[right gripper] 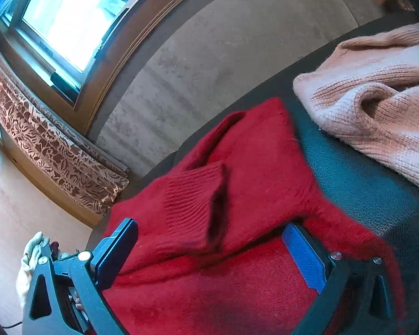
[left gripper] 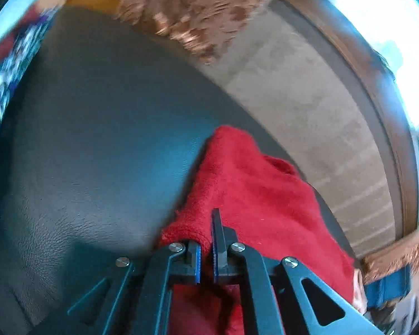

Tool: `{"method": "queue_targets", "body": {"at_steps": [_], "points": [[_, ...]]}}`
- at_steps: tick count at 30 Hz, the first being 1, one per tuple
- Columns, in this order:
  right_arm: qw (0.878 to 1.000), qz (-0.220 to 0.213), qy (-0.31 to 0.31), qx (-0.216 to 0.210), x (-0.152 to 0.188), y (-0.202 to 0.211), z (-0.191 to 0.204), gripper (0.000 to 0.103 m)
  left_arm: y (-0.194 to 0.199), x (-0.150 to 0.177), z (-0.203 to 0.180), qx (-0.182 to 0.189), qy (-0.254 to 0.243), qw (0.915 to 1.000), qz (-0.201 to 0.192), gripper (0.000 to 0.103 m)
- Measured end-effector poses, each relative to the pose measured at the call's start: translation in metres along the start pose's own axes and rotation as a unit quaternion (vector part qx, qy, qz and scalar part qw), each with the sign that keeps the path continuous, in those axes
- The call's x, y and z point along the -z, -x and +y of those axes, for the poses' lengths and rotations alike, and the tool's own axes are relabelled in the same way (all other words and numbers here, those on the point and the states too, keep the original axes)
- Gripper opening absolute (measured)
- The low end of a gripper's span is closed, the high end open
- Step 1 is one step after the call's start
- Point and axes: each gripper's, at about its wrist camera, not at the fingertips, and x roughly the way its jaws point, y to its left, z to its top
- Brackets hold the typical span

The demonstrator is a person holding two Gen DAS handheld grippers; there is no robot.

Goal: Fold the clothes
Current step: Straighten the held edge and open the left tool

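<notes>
A red knit sweater [left gripper: 254,184] lies on a dark leather surface [left gripper: 83,139]. My left gripper [left gripper: 208,248] is shut on the sweater's near edge, with red cloth pinched between the blue pads. In the right wrist view the red sweater [right gripper: 259,150] lies with a ribbed cuff [right gripper: 195,195] folded over its body. My right gripper [right gripper: 209,240] stands open wide, one finger on each side of the cuff and sleeve. The right finger's blue pad [right gripper: 304,254] is partly tucked under a fold of red cloth. The pads do not press on the cloth.
A peach knit sweater [right gripper: 377,106] lies to the right on the same dark surface [right gripper: 363,184]. Behind are a beige wall [right gripper: 209,50], a window [right gripper: 69,14] and a brown patterned curtain [right gripper: 56,150]. A gloved hand [right gripper: 30,254] shows at lower left. A patterned cloth [left gripper: 5,78] lies at far left.
</notes>
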Motion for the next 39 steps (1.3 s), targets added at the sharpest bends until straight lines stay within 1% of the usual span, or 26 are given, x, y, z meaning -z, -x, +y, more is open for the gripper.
{"method": "queue_targets", "body": {"at_steps": [2,3,5,6,7,8,9,10,13,16,17,18,19,20,22,25,26,27,29,30,32,33,34,35,37,39], "points": [[1.000,0.006,0.007,0.004,-0.001,-0.002,0.001,0.103,0.001,-0.005,0.019,0.051,0.072,0.9960,0.015,0.004],[1.000,0.007,0.009,0.005,-0.001,-0.002,0.001,0.103,0.005,-0.007,0.021,0.073,0.087,0.9934,0.015,0.004],[1.000,0.008,0.010,0.007,-0.002,-0.003,0.001,0.103,0.015,-0.009,0.008,0.091,0.062,0.9938,0.011,0.004],[1.000,0.008,0.010,0.006,-0.002,-0.003,0.001,0.103,0.023,-0.010,0.000,0.116,0.052,0.9919,0.010,0.004],[1.000,0.008,0.009,0.004,-0.003,-0.003,0.001,0.103,0.030,-0.011,-0.006,0.119,0.034,0.9924,0.002,0.004],[1.000,0.007,0.007,0.002,-0.003,-0.002,0.000,0.103,0.038,-0.012,-0.018,0.087,-0.016,0.9959,-0.020,0.004],[1.000,0.006,0.005,-0.001,-0.003,-0.002,-0.001,0.103,0.034,-0.008,-0.029,0.023,-0.076,0.9965,-0.025,0.004],[1.000,0.005,0.003,-0.004,-0.004,-0.001,-0.001,0.103,0.030,-0.004,-0.040,-0.042,-0.136,0.9893,-0.029,0.004],[1.000,0.001,-0.002,-0.012,-0.004,0.001,-0.002,0.103,0.020,0.010,-0.040,-0.127,-0.178,0.9755,-0.016,0.005],[1.000,-0.004,-0.006,-0.022,-0.006,0.003,-0.004,0.103,0.021,0.018,-0.028,-0.157,-0.166,0.9734,-0.014,0.006],[1.000,-0.003,-0.006,-0.023,-0.006,0.003,-0.004,0.103,0.026,0.017,-0.026,-0.145,-0.152,0.9776,-0.010,0.007],[1.000,-0.003,-0.006,-0.023,-0.006,0.003,-0.004,0.103,0.032,0.016,-0.024,-0.132,-0.137,0.9817,-0.006,0.014],[1.000,-0.002,-0.006,-0.024,-0.006,0.003,-0.004,0.103,0.037,0.015,-0.022,-0.119,-0.123,0.9853,-0.002,0.017],[1.000,-0.002,-0.005,-0.024,-0.006,0.003,-0.004,0.103,0.045,0.015,-0.021,-0.109,-0.111,0.9877,-0.007,0.017],[1.000,-0.002,-0.005,-0.024,-0.006,0.003,-0.004,0.103,0.067,0.019,-0.033,-0.105,-0.122,0.9863,-0.034,0.022],[1.000,-0.002,-0.005,-0.024,-0.006,0.004,-0.004,0.103,0.090,0.041,-0.060,-0.107,-0.184,0.9741,-0.075,0.026],[1.000,-0.002,-0.004,-0.024,-0.006,0.005,-0.004,0.103,0.095,0.046,-0.069,-0.106,-0.208,0.9684,-0.086,0.026],[1.000,-0.002,-0.004,-0.023,-0.005,0.005,-0.003,0.103,0.100,0.055,-0.081,-0.103,-0.240,0.9601,-0.100,0.026],[1.000,-0.001,-0.002,-0.022,-0.005,0.005,-0.002,0.103,0.109,0.067,-0.102,-0.095,-0.280,0.9472,-0.122,0.026],[1.000,-0.001,-0.002,-0.021,-0.005,0.006,-0.002,0.103,0.112,0.070,-0.110,-0.088,-0.287,0.9448,-0.132,0.026],[1.000,-0.001,-0.001,-0.021,-0.005,0.006,-0.001,0.103,0.114,0.076,-0.123,-0.075,-0.306,0.9381,-0.143,0.034],[1.000,-0.001,-0.001,-0.021,-0.005,0.006,-0.001,0.103,0.112,0.079,-0.129,-0.070,-0.320,0.9337,-0.145,0.042],[1.000,0.000,0.000,-0.020,-0.005,0.006,-0.001,0.103,0.090,0.065,-0.138,-0.078,-0.333,0.9310,-0.128,0.042],[1.000,0.001,0.001,-0.018,-0.005,0.006,0.000,0.103,0.071,0.064,-0.139,-0.088,-0.340,0.9306,-0.103,0.042],[1.000,0.002,0.002,-0.017,-0.006,0.005,0.001,0.103,0.039,0.059,-0.130,-0.109,-0.330,0.9350,-0.073,0.042],[1.000,0.002,0.002,-0.017,-0.006,0.005,0.001,0.103,0.014,0.059,-0.104,-0.157,-0.300,0.9396,-0.050,0.044]]}}
